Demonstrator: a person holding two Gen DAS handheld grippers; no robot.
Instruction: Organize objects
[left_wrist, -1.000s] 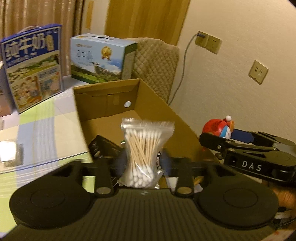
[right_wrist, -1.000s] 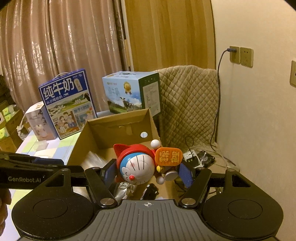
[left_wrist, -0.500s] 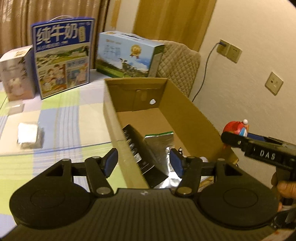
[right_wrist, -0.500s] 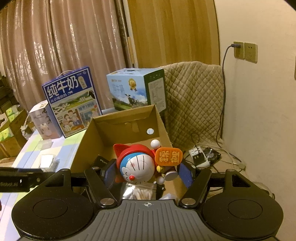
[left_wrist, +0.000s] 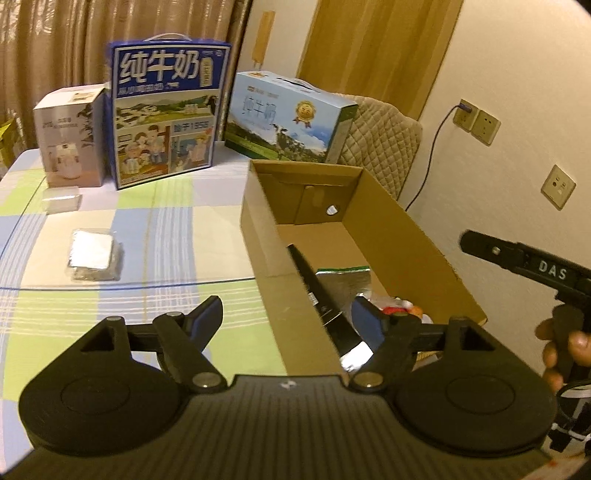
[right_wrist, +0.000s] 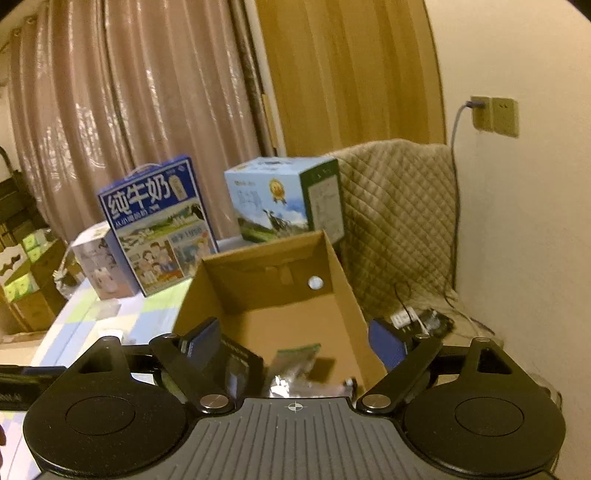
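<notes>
An open cardboard box (left_wrist: 399, 218) stands on the checked tablecloth; it also shows in the right wrist view (right_wrist: 343, 273). Inside lie a black box (left_wrist: 321, 295), a silver foil packet (left_wrist: 347, 280) and the red-and-orange toy (left_wrist: 400, 308), partly hidden by my finger. My left gripper (left_wrist: 291, 317) is open and empty, astride the box's near left wall. My right gripper (right_wrist: 295, 343) is open and empty above the box's near end; it shows at the right of the left wrist view (left_wrist: 517, 258). The cotton swab bag is not visible.
Two milk cartons (left_wrist: 166, 118) (left_wrist: 291, 118) and a white box (left_wrist: 70, 136) stand at the table's back. A foil-wrapped packet (left_wrist: 94, 254) and a small clear packet (left_wrist: 61, 199) lie on the cloth at left. A quilted chair (right_wrist: 399, 221) and the wall are right of the box.
My left gripper let go of the cotton swab bag, opened and drew back to the left. My right gripper opened and released the toy, which now lies in the box.
</notes>
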